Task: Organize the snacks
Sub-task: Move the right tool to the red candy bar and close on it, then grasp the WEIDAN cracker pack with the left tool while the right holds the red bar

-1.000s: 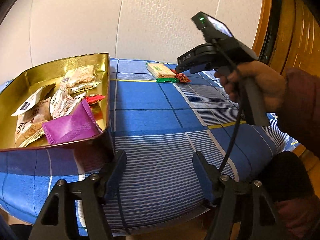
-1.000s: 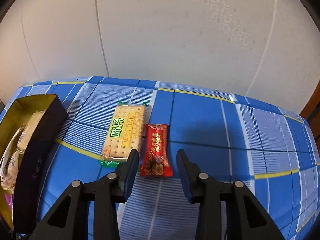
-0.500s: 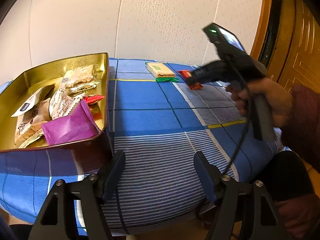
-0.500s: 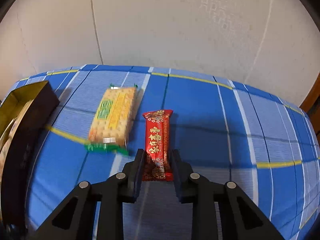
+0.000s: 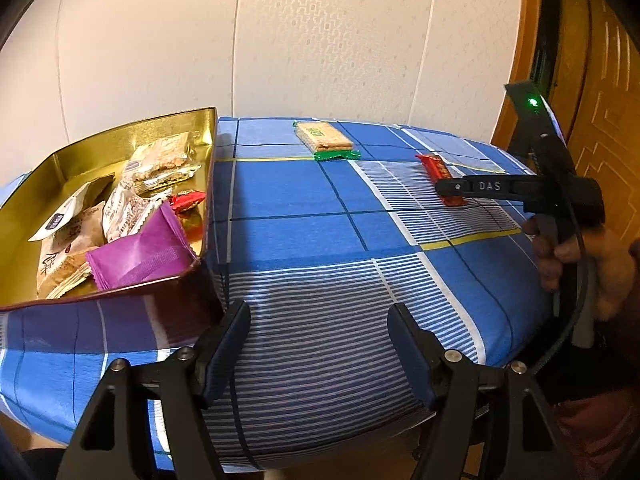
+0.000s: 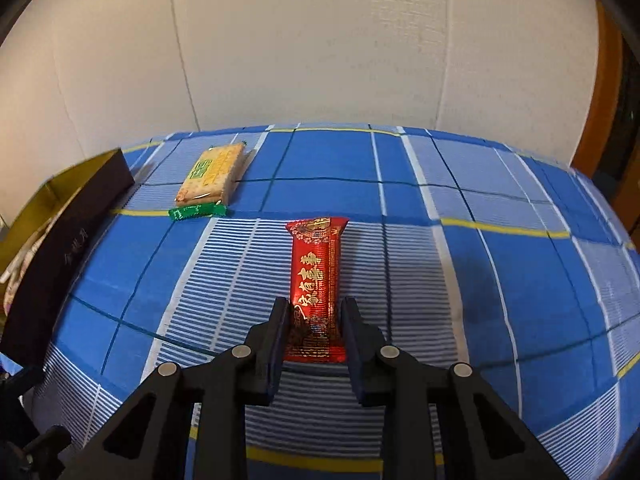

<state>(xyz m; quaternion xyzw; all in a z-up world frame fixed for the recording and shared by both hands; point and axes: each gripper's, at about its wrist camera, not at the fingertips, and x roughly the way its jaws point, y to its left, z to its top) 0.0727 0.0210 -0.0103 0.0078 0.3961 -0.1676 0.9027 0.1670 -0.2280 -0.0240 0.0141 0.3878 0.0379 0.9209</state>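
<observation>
Right wrist view, lower centre: the right gripper (image 6: 314,320) has clamped the red snack bar (image 6: 316,280) by its near end. That slick wrapper may slip free before reaching the tin (image 5: 120,152) at far left.

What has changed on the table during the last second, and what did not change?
The right gripper closed on the red candy bar and pulled it away from the cracker pack, which it lay beside earlier. The cracker pack, the gold tin of snacks and the open left gripper stayed where they were.
</observation>
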